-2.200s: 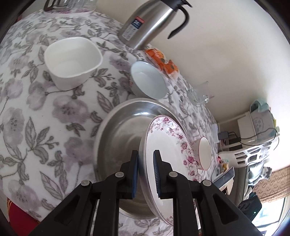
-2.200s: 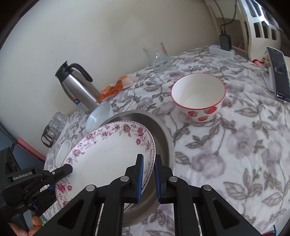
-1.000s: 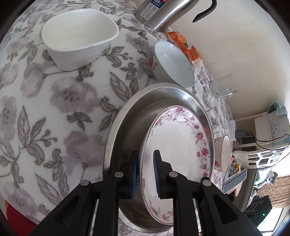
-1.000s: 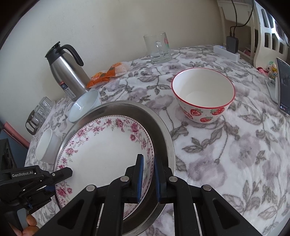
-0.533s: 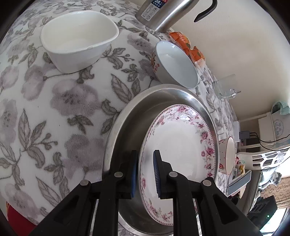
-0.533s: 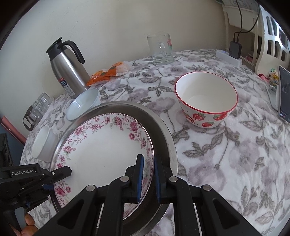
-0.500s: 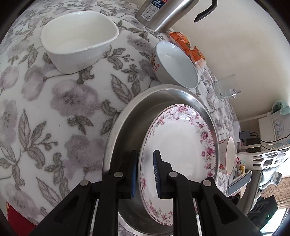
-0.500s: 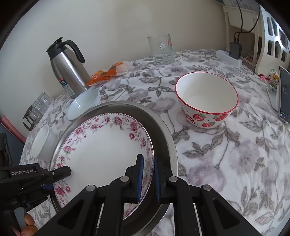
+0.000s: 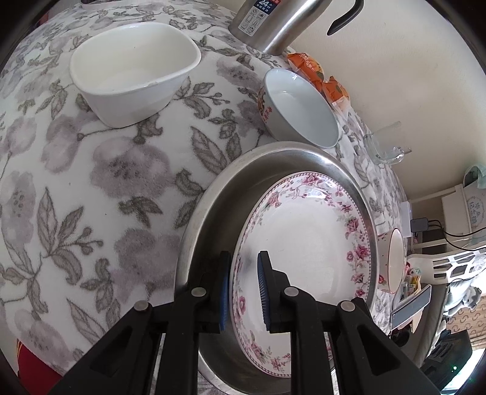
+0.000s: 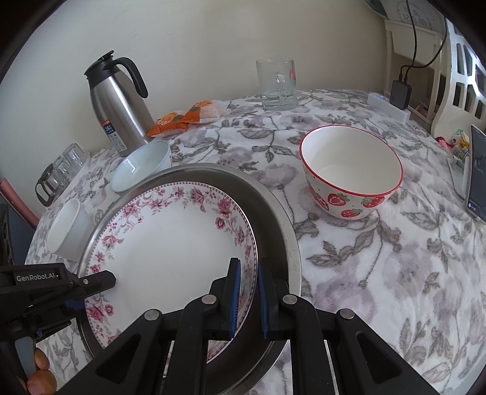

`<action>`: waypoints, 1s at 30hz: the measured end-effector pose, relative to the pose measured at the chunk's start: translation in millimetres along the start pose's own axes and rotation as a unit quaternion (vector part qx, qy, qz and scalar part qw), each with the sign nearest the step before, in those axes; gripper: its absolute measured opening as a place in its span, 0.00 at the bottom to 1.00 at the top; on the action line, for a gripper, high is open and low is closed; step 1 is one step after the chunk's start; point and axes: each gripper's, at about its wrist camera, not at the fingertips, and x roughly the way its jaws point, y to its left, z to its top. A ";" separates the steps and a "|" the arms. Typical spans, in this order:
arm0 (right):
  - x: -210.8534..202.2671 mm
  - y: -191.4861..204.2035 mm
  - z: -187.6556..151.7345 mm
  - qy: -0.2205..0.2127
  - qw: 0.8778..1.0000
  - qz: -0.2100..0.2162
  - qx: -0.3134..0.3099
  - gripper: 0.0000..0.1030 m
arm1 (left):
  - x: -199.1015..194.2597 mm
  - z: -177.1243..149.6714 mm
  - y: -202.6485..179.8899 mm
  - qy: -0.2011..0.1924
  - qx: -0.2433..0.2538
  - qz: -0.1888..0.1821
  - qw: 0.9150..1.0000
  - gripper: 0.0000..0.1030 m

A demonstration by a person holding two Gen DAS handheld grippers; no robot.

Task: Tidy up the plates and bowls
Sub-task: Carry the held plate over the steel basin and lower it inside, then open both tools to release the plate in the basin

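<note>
A white plate with a pink floral rim [image 9: 303,243] [image 10: 170,243] lies low inside a wide steel basin [image 9: 206,212] [image 10: 282,231], close to flat. My left gripper [image 9: 243,264] is shut on the plate's near-left rim; it also shows in the right wrist view as the left gripper [image 10: 91,282]. My right gripper [image 10: 247,270] is shut on the opposite rim, one finger inside the plate and one outside. A strawberry-patterned bowl [image 10: 349,179] [image 9: 391,258], a round white bowl [image 9: 300,109] [image 10: 142,170] and a squarish white bowl [image 9: 133,70] [image 10: 70,231] stand around the basin.
On the flowered tablecloth stand a steel thermos jug [image 10: 118,106] [image 9: 273,21], an orange snack packet [image 10: 188,117], a glass mug [image 10: 276,85] and a rack of small glasses [image 10: 60,173]. A phone [image 10: 477,173] leans at the right edge. A person's thumb [image 10: 39,376] shows at bottom left.
The plate, tilted and raised above the basin two seconds ago, has come down into it and levelled out. Both grippers have kept their hold on its rim.
</note>
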 end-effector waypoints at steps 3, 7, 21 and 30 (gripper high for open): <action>-0.7 -1.1 0.1 0.000 1.000 0.004 0.002 0.13 | 0.4 -0.2 -0.1 0.003 -0.001 0.003 1.000 0.17; -2.6 -1.1 0.3 -0.002 1.000 0.004 0.000 0.13 | 0.2 -0.2 0.5 0.005 0.000 0.006 1.000 0.17; -7.3 -7.5 0.5 -0.008 1.000 0.002 0.008 0.13 | -15.0 -2.7 -4.1 -0.008 0.012 0.000 1.000 0.38; -21.2 -7.7 1.7 -0.029 1.000 0.008 0.008 0.13 | -35.1 -4.4 -17.8 -0.037 0.041 0.003 0.998 0.43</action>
